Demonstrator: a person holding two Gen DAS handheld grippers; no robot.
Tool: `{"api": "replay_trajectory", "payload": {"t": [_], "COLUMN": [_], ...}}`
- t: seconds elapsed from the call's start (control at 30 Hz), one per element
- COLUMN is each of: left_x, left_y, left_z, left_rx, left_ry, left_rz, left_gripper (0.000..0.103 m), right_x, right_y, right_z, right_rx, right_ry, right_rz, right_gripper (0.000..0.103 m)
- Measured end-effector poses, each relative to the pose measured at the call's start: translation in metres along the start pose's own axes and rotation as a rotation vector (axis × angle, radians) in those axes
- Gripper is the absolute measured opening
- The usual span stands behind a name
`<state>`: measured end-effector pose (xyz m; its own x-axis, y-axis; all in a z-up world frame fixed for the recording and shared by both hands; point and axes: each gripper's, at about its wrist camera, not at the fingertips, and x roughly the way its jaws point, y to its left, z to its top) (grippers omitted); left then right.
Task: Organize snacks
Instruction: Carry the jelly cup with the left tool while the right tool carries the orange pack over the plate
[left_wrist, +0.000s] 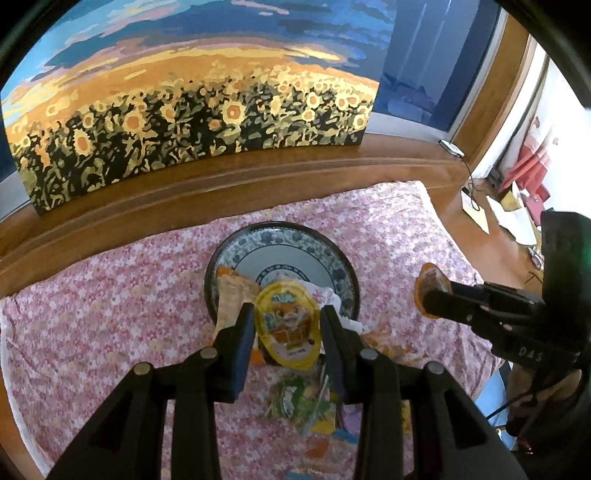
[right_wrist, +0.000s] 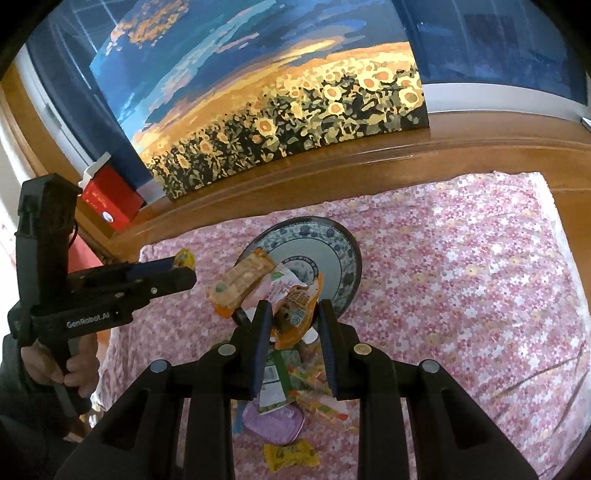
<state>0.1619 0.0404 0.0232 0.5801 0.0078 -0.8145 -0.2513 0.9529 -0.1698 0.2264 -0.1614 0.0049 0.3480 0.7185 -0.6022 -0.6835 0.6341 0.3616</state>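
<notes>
Left hand-held black two-finger gripper (left_wrist: 288, 328): we found its blue-padded jaws closed part-way on a yellow foil-lidded jelly cup with a cartoon animal on the lid (left_wrist: 288, 325), one pad on each side, the cup lifted above the near rim of the plate. From the right wrist camera we saw only a yellow edge of that cup (right_wrist: 184, 258) at the tip of the same gripper (right_wrist: 181, 275), whose handle a person's hand (right_wrist: 70, 363) held.

Right hand-held black two-finger gripper (right_wrist: 291, 321): we recorded its jaws narrowed around an orange-lidded jelly cup (right_wrist: 295, 317), held up over the near edge of the plate. From the left wrist camera we saw this gripper (left_wrist: 430, 301) side on, the orange cup (left_wrist: 424, 286) at its tip.

Round blue-and-white patterned ceramic plate (left_wrist: 325, 254) (right_wrist: 332, 258): it rested on a pink floral cloth (left_wrist: 110, 314) (right_wrist: 461, 295). We noted a tan wrapped biscuit bar (right_wrist: 243, 280) and a crumpled pale wrapper (right_wrist: 284, 284) lying at its near edge.

Loose snacks on the cloth below the grippers: a green-and-white packet (right_wrist: 277, 380), a lilac oval-lidded tub (right_wrist: 277, 422), a yellow wrapped sweet (right_wrist: 291, 456).

Backdrop: a sunflower-field painting (left_wrist: 184, 110) (right_wrist: 277, 110) stood on a wooden ledge (left_wrist: 258, 184), with a red box (right_wrist: 110, 203) beside it.
</notes>
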Motion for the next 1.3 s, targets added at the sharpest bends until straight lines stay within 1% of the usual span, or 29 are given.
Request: {"api": "replay_trajectory", "payload": {"t": [0.17,0.33,0.6,0.77,1.0,1.2,1.3], "left_x": [0.011,0.022,0.045,0.056,0.074,0.089,0.097], "left_y": [0.004,0.011,0.023,0.032,0.046,0.056,0.06], "left_z": [0.011,0.021,0.031,0.036,0.048,0.056,0.058], "left_rx": [0.013,0.002,-0.003,-0.004,-0.018,-0.006,-0.008], "left_ry": [0.012,0.011,0.044,0.057,0.076,0.099,0.116], "left_rz": [0.006,0.012,0.01,-0.014,-0.024,-0.031,-0.048], "left_gripper": [0.037,0.037,0.037,0.037,0.037,0.037,0.037], "right_x": [0.011,0.023,0.05,0.077,0.109,0.137,0.149], "right_y": [-0.007,-0.008,-0.012,-0.01,0.004,0.013,0.013], "right_z": [0.007,0.017,0.032,0.046,0.055,0.056,0.056], "right_rx": [0.014,0.007,0.015,-0.002,-0.027,-0.037,-0.04], "right_ry": [0.006,0.009,0.021,0.055,0.102,0.146,0.164], "right_rz": [0.005,0.012,0.065,0.099,0.14,0.157,0.16], "right_gripper": [0.027,0.027,0.027,0.027,0.027,0.027,0.027]}}
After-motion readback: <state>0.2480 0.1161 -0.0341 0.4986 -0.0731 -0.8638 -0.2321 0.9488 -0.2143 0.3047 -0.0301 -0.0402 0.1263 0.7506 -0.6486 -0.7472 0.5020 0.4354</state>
